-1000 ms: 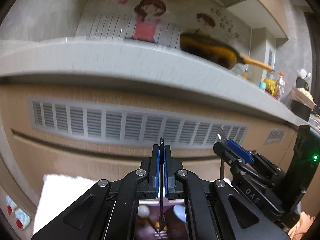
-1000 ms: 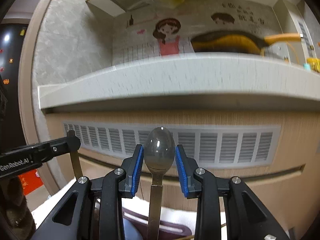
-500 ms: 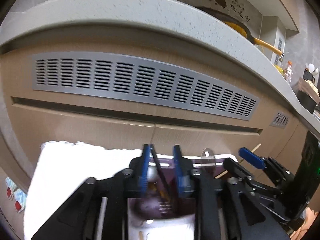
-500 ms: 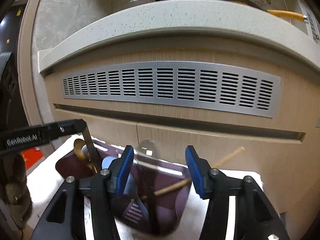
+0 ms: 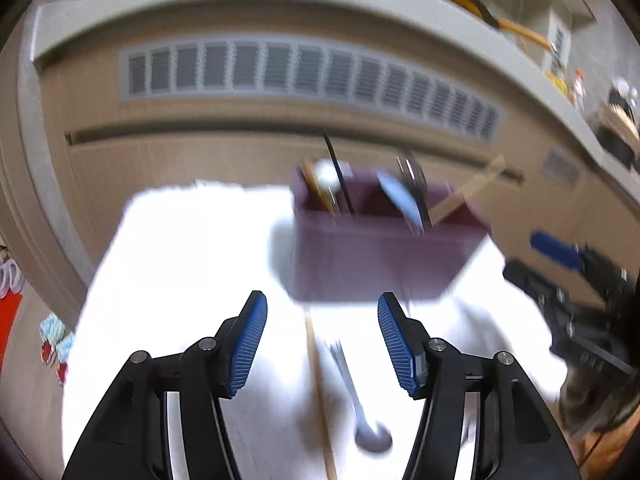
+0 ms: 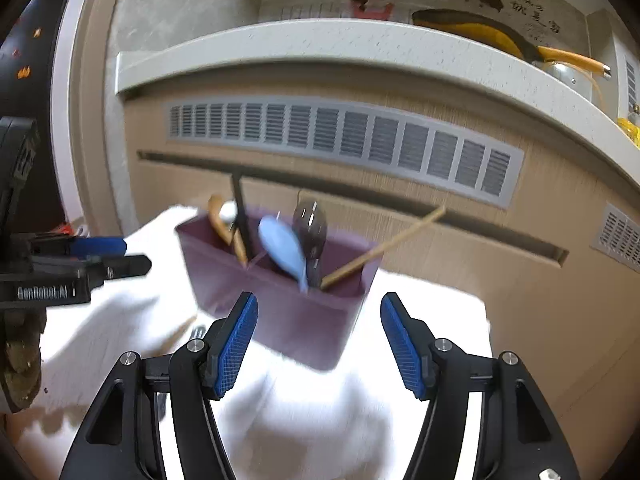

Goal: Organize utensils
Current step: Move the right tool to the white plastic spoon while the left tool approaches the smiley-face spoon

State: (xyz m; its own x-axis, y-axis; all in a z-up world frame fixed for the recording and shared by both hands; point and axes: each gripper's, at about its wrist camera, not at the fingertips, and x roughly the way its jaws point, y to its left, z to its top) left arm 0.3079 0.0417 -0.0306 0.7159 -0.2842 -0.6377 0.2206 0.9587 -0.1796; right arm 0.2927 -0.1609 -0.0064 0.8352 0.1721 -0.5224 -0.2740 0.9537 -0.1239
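A maroon utensil holder (image 5: 372, 256) (image 6: 288, 304) stands on a white cloth (image 5: 192, 280) (image 6: 320, 412). It holds a blue spoon (image 6: 282, 252), a dark metal spoon (image 6: 310, 224), wooden chopsticks (image 6: 384, 246), a thin black stick (image 6: 242, 216) and a wooden spoon (image 6: 224, 224). On the cloth nearer me lie a metal spoon (image 5: 356, 396) and a wooden chopstick (image 5: 318, 392). My left gripper (image 5: 322, 340) hovers above those two, jaws opening, nothing between them. My right gripper (image 6: 318, 340) sits just in front of the holder, jaws opening and empty. Both views are blurred.
Behind the cloth runs a wooden cabinet front with a grey vent grille (image 6: 344, 136) under a pale stone counter edge (image 6: 320, 44). A yellow-handled pan (image 6: 488, 32) rests on the counter. The cloth's front area has room around the loose utensils.
Both grippers opened and let their utensils go into the holder: the left its thin black stick, the right its metal spoon. Both then drew back and tilted down towards the cloth.
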